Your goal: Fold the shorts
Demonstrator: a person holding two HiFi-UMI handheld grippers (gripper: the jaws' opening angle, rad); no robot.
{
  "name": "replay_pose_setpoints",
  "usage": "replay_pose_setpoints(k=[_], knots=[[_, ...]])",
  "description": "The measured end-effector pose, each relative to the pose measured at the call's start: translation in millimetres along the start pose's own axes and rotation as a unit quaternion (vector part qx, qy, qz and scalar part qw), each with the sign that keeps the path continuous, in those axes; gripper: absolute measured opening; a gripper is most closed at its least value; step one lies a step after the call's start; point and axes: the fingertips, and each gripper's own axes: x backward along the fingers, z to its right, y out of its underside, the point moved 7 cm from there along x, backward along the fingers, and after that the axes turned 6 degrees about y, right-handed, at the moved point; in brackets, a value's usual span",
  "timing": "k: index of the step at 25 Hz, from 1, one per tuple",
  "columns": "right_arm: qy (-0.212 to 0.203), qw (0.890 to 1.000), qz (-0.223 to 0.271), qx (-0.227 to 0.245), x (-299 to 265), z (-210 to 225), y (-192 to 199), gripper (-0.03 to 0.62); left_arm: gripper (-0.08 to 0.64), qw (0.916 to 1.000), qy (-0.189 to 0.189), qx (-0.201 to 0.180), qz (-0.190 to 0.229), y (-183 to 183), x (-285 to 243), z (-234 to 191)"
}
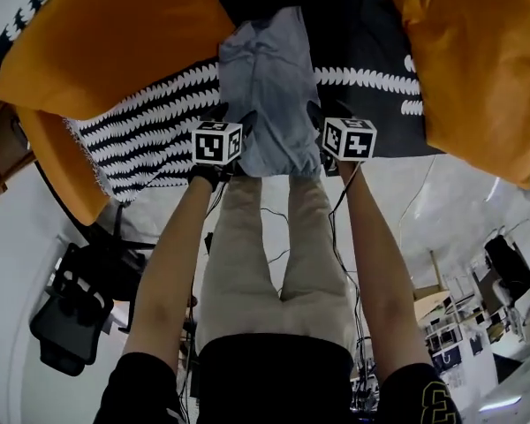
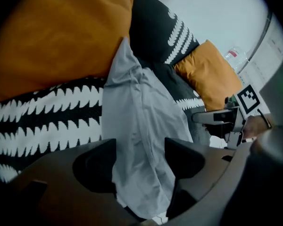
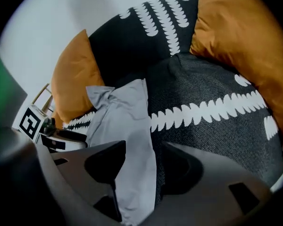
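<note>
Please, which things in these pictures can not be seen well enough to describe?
Shorts, layers underneath: every view shows only the top surface.
Shorts' near end, right gripper view: lost below the right gripper at the bottom edge.
Orange cushion, head view: cut by the top edge.
Desk items, head view: too small, warped by the lens.

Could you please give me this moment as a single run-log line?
step: fold shorts | shorts: lying on patterned blanket | left gripper: open, cloth between fingers | right gripper: open, cloth between fingers
</note>
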Motion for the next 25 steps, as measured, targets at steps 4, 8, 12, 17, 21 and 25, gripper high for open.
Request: replay_pose_setpoints(k=[4, 8, 12, 17, 21, 25], knots=[[0.018, 0.999, 0.007, 0.032, -23, -1, -4, 0.264, 0.328, 0.9997, -0.005, -0.016, -0.015, 0, -18, 5], [0.015, 0.999, -0.002, 0.05, -45, -17, 7, 0.255, 0.288, 0.9996, -0.021, 0.02, 0.006, 1, -23, -11], [0.008, 0.996, -0.01, 0.086, -44, -32, 12, 0.068, 0.153, 0.999, -0.029, 0.029, 0.017, 3, -14, -22], [-0.003, 0.998, -0.01, 0.055, -30, -22, 14, 0.025, 0.032, 0.9997, -0.008, 0.018, 0.015, 5, -8, -10], [-0.016, 0.999, -0.003, 0.029, -15, -17, 14, 0.023, 0.028, 0.9988, 0.018, 0.03, 0.035, 5, 4, -1], [-0.04, 0.999, 0.013, 0.01, 7, -19, 19, 0.023, 0.028, 0.9973, 0.04, 0.034, 0.05, 9, 22, 11]])
